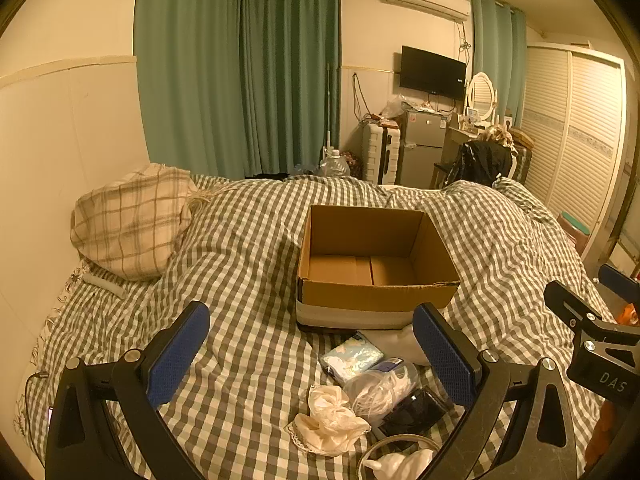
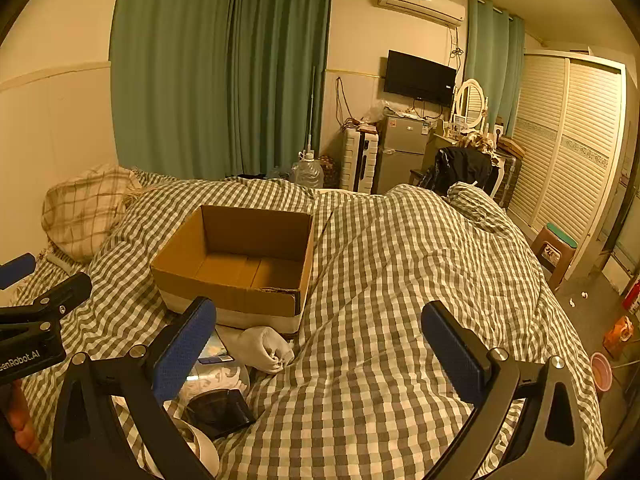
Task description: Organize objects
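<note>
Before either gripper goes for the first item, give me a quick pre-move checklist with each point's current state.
1. Cardboard box open and empty: ok.
2. Left gripper open, nothing held: ok.
3. Right gripper open, nothing held: ok.
4. Loose items reachable in front of the box, such as the cream cloth and light blue packet: ok.
5. Items separable: not ok, the clear plastic bag overlaps the dark case.
6. Box sits stable on the rumpled checked duvet: cannot tell.
</note>
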`<state>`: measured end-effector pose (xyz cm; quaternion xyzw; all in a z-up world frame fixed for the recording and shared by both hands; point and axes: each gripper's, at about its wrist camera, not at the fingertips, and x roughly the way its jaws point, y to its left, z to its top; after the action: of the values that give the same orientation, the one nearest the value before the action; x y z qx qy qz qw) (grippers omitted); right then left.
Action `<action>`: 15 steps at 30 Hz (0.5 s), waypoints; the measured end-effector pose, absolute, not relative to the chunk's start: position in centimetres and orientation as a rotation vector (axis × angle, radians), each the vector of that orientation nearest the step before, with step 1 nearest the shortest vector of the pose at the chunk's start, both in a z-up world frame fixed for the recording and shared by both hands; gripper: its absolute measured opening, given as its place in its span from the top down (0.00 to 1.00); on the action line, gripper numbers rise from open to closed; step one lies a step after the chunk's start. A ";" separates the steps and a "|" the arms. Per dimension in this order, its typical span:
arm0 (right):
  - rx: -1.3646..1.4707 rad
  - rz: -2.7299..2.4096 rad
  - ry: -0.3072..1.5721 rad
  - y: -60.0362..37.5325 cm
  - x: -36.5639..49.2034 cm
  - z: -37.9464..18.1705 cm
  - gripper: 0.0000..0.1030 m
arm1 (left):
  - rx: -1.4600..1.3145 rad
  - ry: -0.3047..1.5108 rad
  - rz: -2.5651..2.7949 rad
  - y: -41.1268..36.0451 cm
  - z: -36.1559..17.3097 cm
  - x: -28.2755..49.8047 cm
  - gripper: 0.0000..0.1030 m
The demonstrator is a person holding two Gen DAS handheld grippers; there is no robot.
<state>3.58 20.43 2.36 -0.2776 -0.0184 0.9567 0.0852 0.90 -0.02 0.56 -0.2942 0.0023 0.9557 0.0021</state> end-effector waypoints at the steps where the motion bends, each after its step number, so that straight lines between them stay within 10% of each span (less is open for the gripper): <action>1: -0.827 2.853 -0.055 20.4 3.6 2.4 0.00 | -0.922 0.009 2.999 0.0 0.5 0.9 0.00; 15: -0.835 2.854 -0.058 20.2 3.6 2.6 0.00 | -0.920 0.009 2.989 0.1 0.8 1.0 0.00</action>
<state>3.58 20.22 2.60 -0.2798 -0.0193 0.9562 0.0837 1.01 0.14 0.77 -0.2941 0.0030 0.9558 0.0074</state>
